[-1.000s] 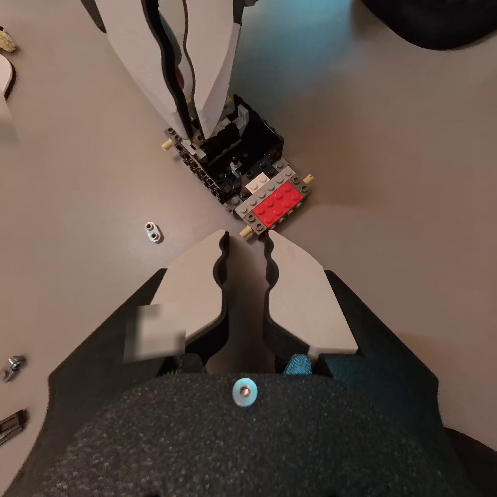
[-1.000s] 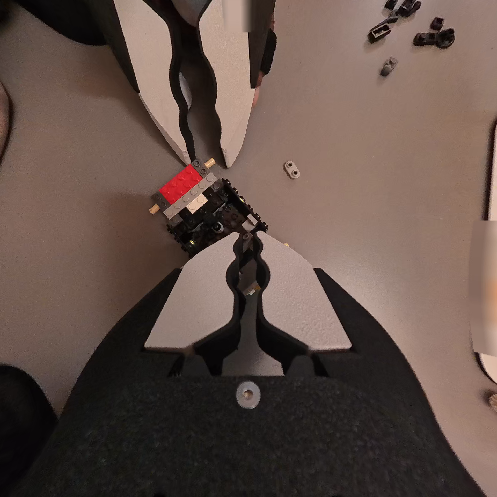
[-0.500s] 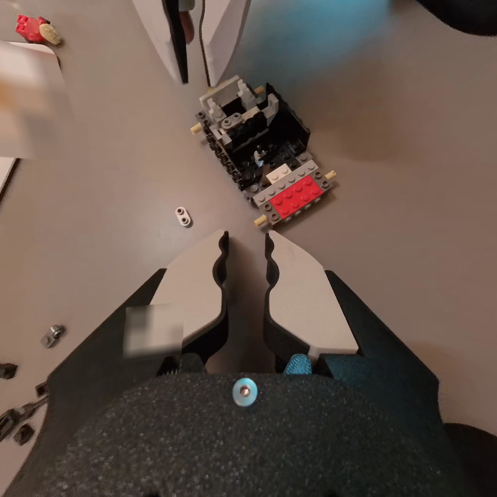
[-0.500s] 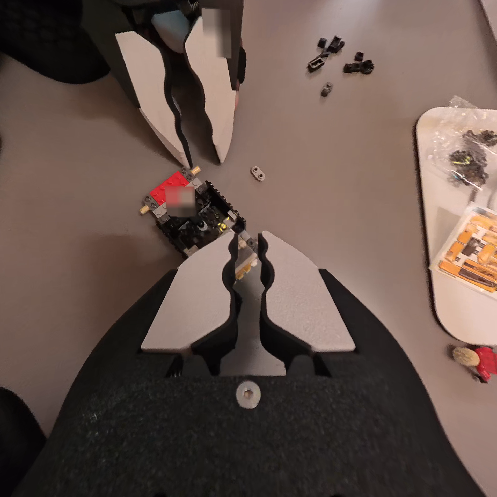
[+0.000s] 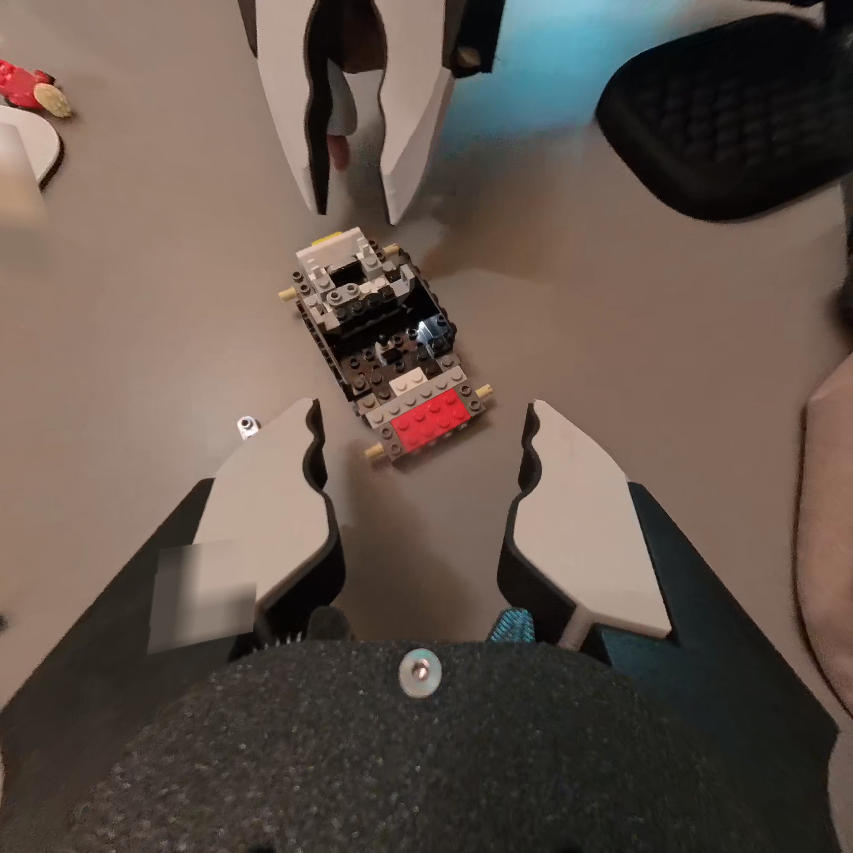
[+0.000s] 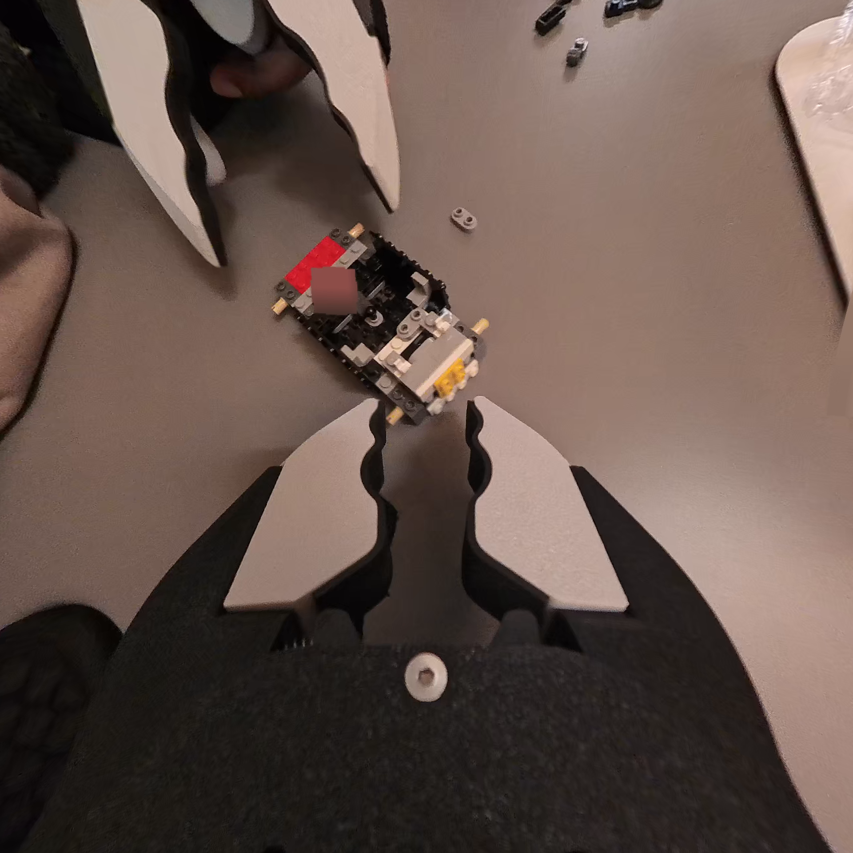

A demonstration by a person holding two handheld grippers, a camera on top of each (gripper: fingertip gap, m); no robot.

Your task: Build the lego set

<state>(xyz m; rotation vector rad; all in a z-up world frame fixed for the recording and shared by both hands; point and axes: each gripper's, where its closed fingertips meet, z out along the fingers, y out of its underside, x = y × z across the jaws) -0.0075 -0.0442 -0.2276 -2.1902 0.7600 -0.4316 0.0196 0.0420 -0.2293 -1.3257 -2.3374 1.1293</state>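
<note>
Lego car chassis [image 5: 381,355] sits flat on the grey desk [image 5: 623,378] between both grippers, nothing holding it. Build is mostly black with a red plate [image 5: 431,422] at the end nearest the left gripper and a light grey block with a yellow piece [image 6: 450,376] at the end nearest the right gripper; tan axle pins stick out at the corners. Left gripper [image 5: 422,406]: fingers spread wide, empty, tips just short of the red end, apart from it. Right gripper [image 6: 424,401]: fingers parted a moderate gap, empty, tips just beside the yellow end; contact with the tan pin cannot be told. Small grey two-hole piece [image 6: 464,219] lies loose on the desk beside the chassis, partly hidden by the left finger in the left wrist view. Loose dark parts [image 6: 574,48] lie far off near the top edge. White tray [image 6: 817,138] at the right edge of the right wrist view.
</note>
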